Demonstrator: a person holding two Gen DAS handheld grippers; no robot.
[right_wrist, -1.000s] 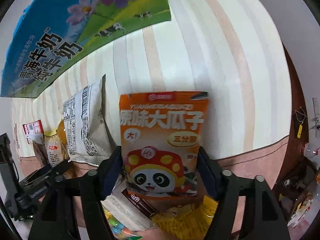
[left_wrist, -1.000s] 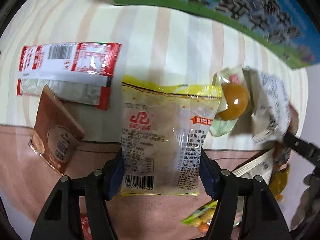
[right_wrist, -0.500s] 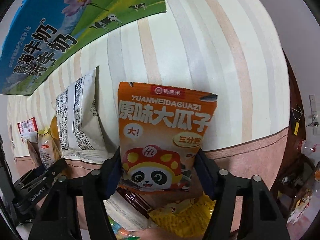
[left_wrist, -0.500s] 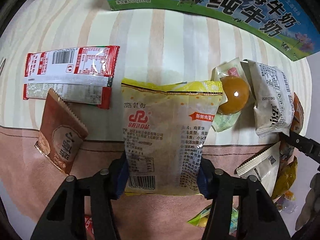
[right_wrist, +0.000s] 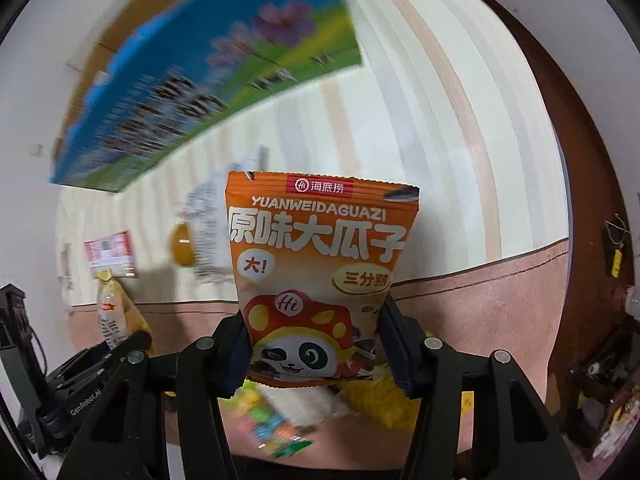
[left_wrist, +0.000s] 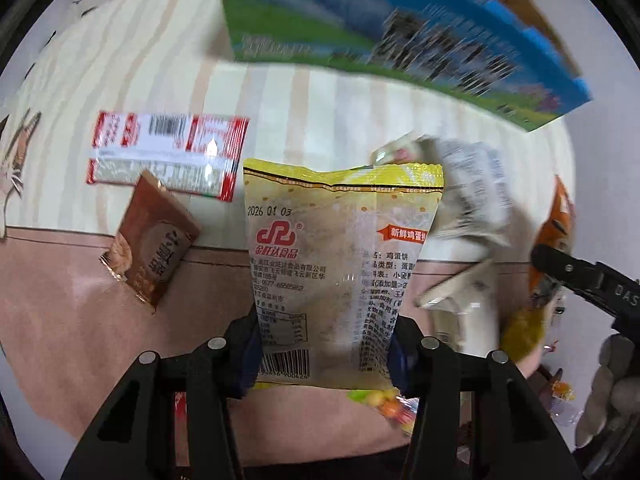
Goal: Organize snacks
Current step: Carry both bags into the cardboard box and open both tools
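Observation:
My left gripper [left_wrist: 324,356] is shut on a yellow egg-cracker bag [left_wrist: 340,264] and holds it upright above the striped cloth. My right gripper [right_wrist: 316,354] is shut on an orange sunflower-seed bag [right_wrist: 320,248] with a panda print, also lifted. A red-and-white packet [left_wrist: 164,156] and a brown sachet [left_wrist: 154,244] lie at the left. A white printed bag [left_wrist: 468,196] lies at the right. The right gripper's finger [left_wrist: 580,280] shows at the left view's right edge.
A blue-and-green milk carton box [left_wrist: 400,36] stands at the back of the table [left_wrist: 280,112]. Loose snacks lie under the grippers: a colourful candy bag [right_wrist: 264,416], a yellow packet [right_wrist: 380,400] and a white wrapper [left_wrist: 464,300]. An orange jelly [right_wrist: 182,246] sits by the white bag.
Both grippers have risen and pulled back with their bags. The scene beneath blurs and more of the milk box shows.

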